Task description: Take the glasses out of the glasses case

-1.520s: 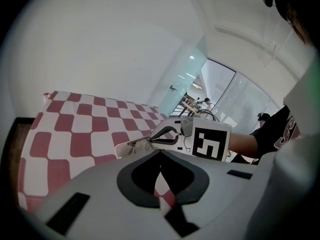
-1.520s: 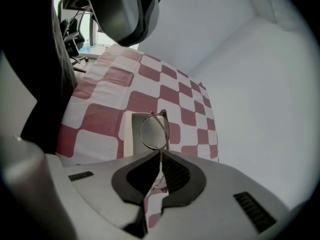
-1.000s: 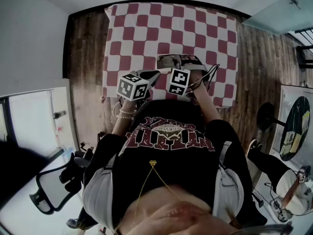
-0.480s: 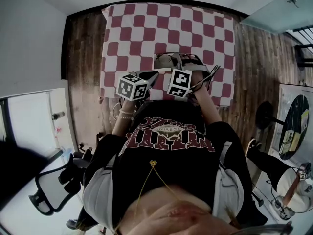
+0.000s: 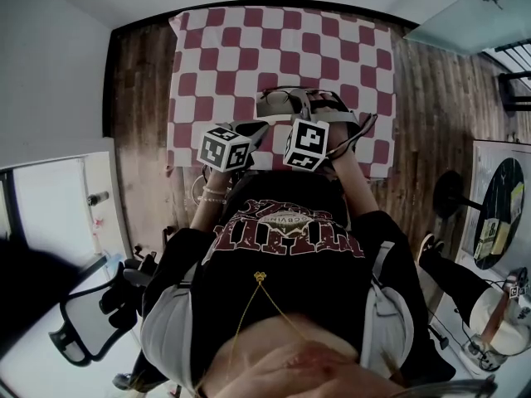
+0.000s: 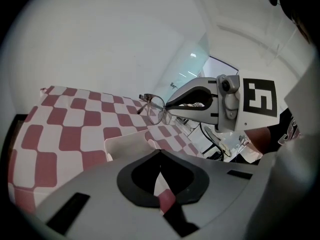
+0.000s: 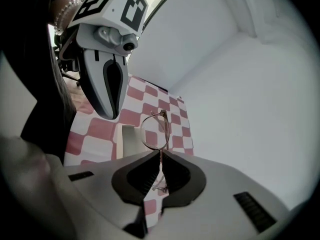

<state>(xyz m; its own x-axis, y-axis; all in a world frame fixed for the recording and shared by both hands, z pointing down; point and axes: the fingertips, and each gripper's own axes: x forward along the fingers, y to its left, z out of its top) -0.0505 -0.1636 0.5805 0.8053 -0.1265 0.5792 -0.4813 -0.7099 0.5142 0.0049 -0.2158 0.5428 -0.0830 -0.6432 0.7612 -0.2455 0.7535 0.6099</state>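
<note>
Thin-rimmed glasses point(image 7: 155, 130) hang upright in my right gripper point(image 7: 160, 156), which is shut on the frame near one lens. In the left gripper view the glasses point(image 6: 156, 109) sit at the tip of the right gripper point(image 6: 168, 106), above the checked cloth. The white glasses case point(image 6: 127, 145) lies open on the cloth just below them; in the right gripper view the case point(image 7: 128, 139) shows behind the lens. My left gripper point(image 6: 160, 153) is shut at the case's near edge; its tip point(image 7: 111, 115) touches the case's end. In the head view both grippers point(image 5: 264, 126) point(image 5: 314, 108) meet near the table's front.
A red and white checked cloth point(image 5: 249, 48) covers the table, on a wooden floor point(image 5: 141, 81). A white wall point(image 7: 240, 94) stands beyond the table. An office chair point(image 5: 91, 313) is at the person's left, and a stand with a round base point(image 5: 452, 193) to the right.
The right gripper with the glasses has shifted a little to the right and up off the case. The left gripper has stayed at the case.
</note>
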